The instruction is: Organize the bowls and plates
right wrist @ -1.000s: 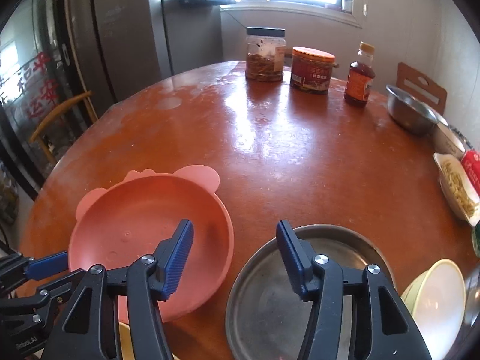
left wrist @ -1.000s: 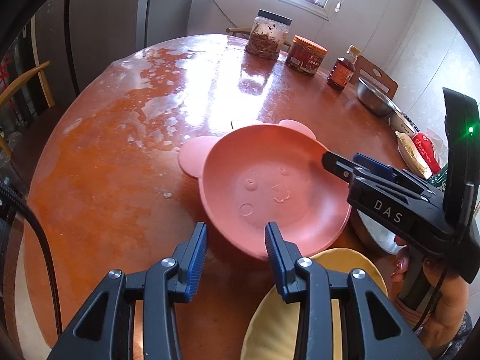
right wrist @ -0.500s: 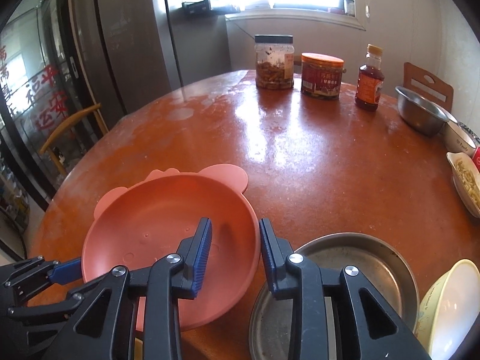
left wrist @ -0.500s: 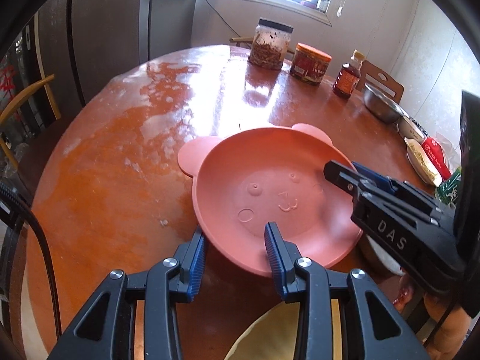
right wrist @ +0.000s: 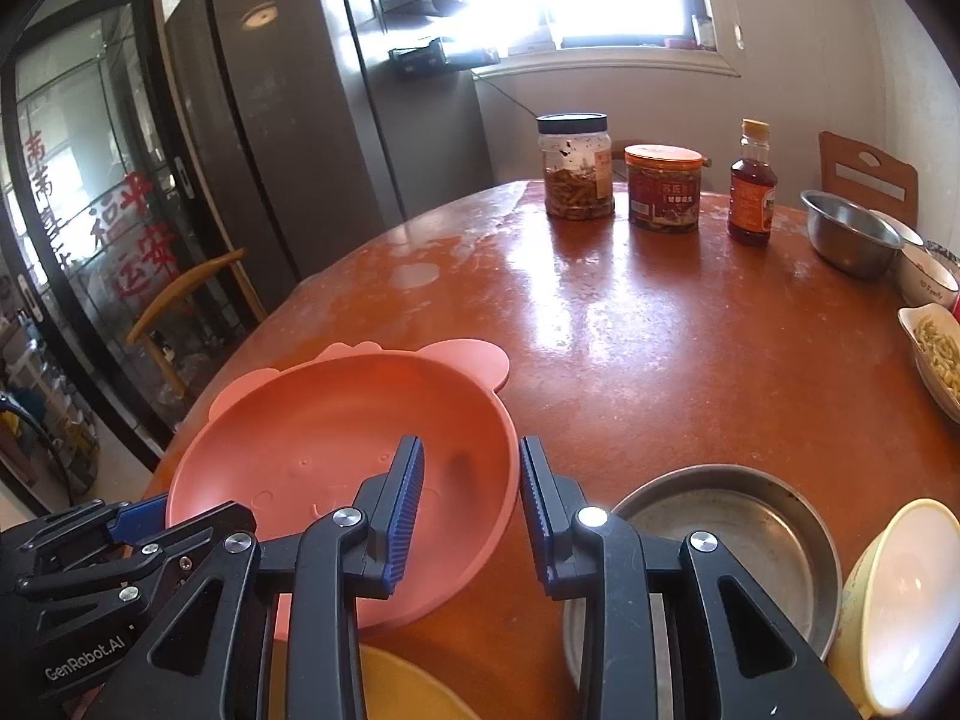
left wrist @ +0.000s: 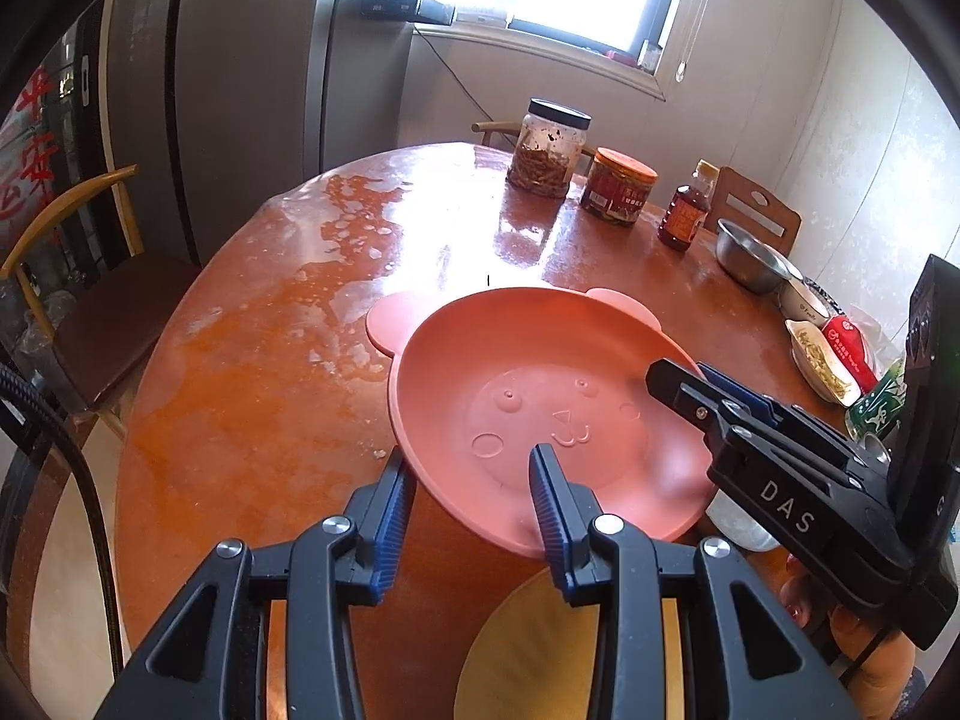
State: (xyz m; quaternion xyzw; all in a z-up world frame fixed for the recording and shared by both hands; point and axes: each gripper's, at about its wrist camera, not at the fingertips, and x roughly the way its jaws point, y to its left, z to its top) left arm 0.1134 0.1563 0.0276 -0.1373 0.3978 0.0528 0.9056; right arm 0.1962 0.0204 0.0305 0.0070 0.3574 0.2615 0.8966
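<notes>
A pink bear-shaped plate (left wrist: 540, 396) is held tilted above the red round table (left wrist: 252, 372). My left gripper (left wrist: 471, 480) grips its near rim and my right gripper (right wrist: 471, 480) grips its right rim. The plate also shows in the right wrist view (right wrist: 336, 444). The right gripper appears in the left wrist view (left wrist: 708, 390). A yellow plate (left wrist: 528, 654) lies below the pink one at the table's near edge. A round metal pan (right wrist: 726, 534) and a cream bowl (right wrist: 894, 594) stand at the right.
At the far side stand a clear jar (right wrist: 576, 168), an orange-lidded jar (right wrist: 663, 189) and a sauce bottle (right wrist: 751, 192). A steel bowl (right wrist: 849, 234), a white bowl (right wrist: 927, 279) and a dish of food (right wrist: 936, 354) stand along the right edge. A wooden chair (left wrist: 78, 276) stands left.
The right gripper has closed from wide open onto the plate's rim. Both grippers have lifted the pink plate up and back toward me; the view has risen.
</notes>
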